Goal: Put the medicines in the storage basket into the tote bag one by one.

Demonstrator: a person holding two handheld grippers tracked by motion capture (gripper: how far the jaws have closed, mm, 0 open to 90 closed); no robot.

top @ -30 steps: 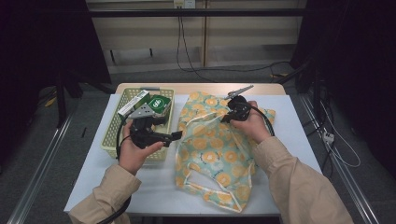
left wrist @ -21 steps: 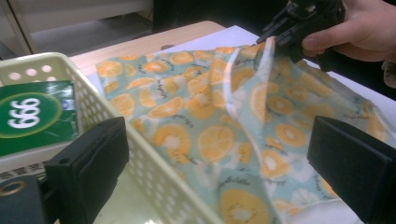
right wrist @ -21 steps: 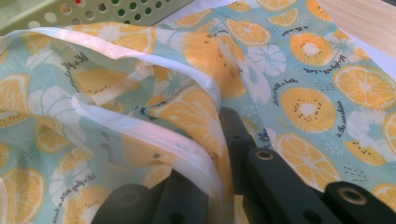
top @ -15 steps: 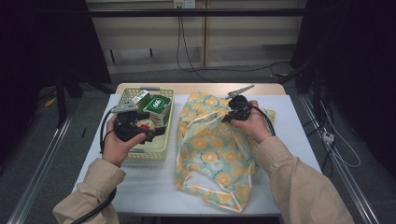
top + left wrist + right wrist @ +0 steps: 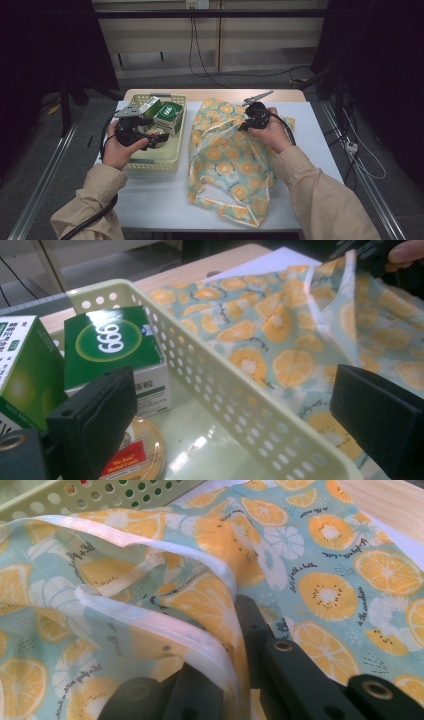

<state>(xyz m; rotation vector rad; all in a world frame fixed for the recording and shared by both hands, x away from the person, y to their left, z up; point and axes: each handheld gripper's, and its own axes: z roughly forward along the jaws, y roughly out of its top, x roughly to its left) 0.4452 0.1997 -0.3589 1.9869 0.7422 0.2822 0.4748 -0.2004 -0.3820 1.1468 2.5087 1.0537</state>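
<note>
**Bag rim pinched by right, left over basket**

Right hand-held gripper is clamped on the bag rim – in the right gripper view the white hem folds between its closed jaws, fabric lifted a bit. Bag (orange-slice print, teal) lies on the desk, right of the basket, its handles toward the person at the near edge.

Left hand-held gripper is over the basket w/ jaws wide apart, nothing between them; in the left gripper view one jaw sits inside the basket, the other outside past the perforated wall.

In the basket: green box marked "666", 2nd green box just beside it, round tin w/ yellow-red lid on the floor near the left jaw.
</note>
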